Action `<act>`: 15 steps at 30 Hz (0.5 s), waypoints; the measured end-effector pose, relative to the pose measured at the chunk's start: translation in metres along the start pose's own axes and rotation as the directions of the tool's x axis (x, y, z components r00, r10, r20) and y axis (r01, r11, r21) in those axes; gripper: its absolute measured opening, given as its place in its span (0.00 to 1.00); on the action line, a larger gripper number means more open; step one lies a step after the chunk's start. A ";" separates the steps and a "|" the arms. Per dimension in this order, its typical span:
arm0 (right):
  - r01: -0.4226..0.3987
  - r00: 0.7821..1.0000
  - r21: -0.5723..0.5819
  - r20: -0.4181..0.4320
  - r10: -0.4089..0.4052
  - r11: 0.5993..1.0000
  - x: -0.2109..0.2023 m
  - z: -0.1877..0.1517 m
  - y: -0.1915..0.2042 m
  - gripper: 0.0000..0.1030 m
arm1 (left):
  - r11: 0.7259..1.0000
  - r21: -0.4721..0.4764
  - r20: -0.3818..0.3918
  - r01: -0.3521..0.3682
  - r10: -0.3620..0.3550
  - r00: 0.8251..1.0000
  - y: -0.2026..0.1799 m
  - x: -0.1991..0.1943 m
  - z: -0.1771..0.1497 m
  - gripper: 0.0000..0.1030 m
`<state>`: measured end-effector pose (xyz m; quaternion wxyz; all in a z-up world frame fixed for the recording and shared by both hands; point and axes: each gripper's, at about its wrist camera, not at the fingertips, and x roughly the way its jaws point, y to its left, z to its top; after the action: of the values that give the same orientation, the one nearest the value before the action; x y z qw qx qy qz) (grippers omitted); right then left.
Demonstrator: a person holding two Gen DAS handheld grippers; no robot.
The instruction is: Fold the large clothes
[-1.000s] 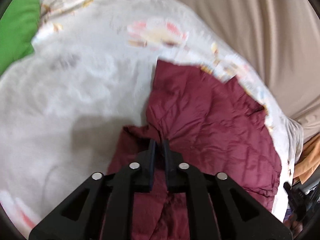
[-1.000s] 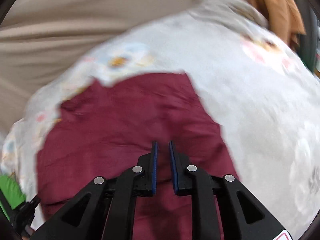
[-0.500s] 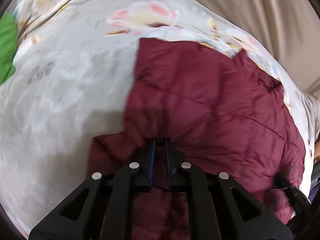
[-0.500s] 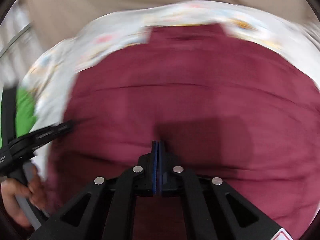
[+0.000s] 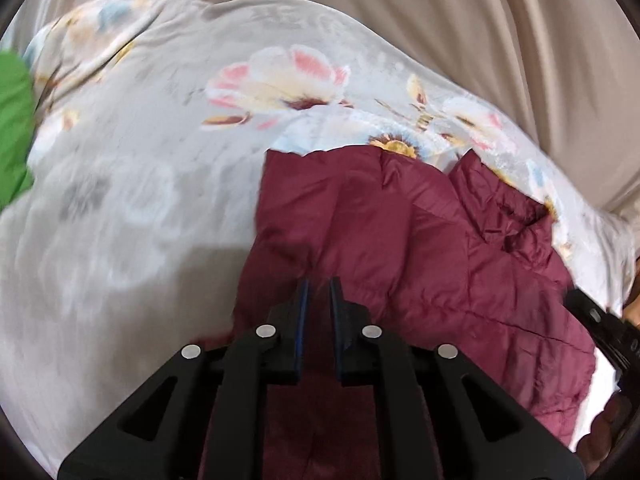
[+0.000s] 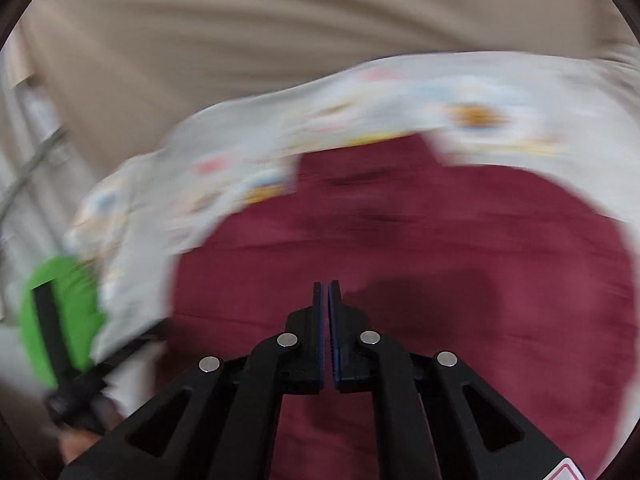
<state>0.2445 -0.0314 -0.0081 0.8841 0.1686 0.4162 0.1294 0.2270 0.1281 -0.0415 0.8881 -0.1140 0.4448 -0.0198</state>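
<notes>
The right wrist view is smeared by motion — the jacket (image 6: 400, 248) shows no seams, and the flowered sheet (image 6: 360, 112) is only streaks. The green cloth (image 5: 14, 132) is cut off at the left wrist view's edge. Whether the left gripper (image 5: 318, 292) pinches any jacket fabric cannot be told — its fingertips overlap the cloth.

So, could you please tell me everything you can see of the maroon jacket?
The maroon jacket is a puffy, quilted garment of slightly shiny fabric with stitched channels. It lies crumpled on the floral bedsheet, near the edge that meets the beige curtain. The layers overlap unevenly, with a raised, rumpled part at its far right. The left gripper sits low over its near edge, jaws slightly apart; whether fabric lies between them is unclear. The right gripper is nearly shut above it.
</notes>
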 end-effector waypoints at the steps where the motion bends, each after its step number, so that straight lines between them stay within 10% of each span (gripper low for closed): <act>1: -0.003 1.000 -0.035 -0.027 0.002 0.999 0.023 0.000 0.014 0.06 | 1.000 0.020 -0.017 -0.022 0.023 1.000 -0.002 0.011 0.001 0.09; 6: 0.055 0.994 -0.093 -0.085 -0.063 0.994 0.069 -0.009 0.005 0.00 | 0.998 0.028 -0.050 -0.064 0.065 0.997 0.009 0.040 -0.004 0.12; 11: 0.178 0.983 0.196 0.006 -0.183 0.964 -0.007 -0.014 -0.147 0.00 | 0.997 0.048 -0.039 -0.059 0.061 0.997 0.013 0.044 -0.007 0.12; 15: 0.417 0.895 0.313 0.024 -0.446 0.853 -0.084 -0.025 -0.219 0.00 | 0.994 0.060 -0.030 -0.094 0.096 0.995 0.007 0.045 -0.009 0.12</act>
<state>0.1924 -0.2565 -0.0541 0.8734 0.2089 0.4153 -0.1453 0.2466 0.1273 -0.0842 0.8835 -0.0665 0.4636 0.0077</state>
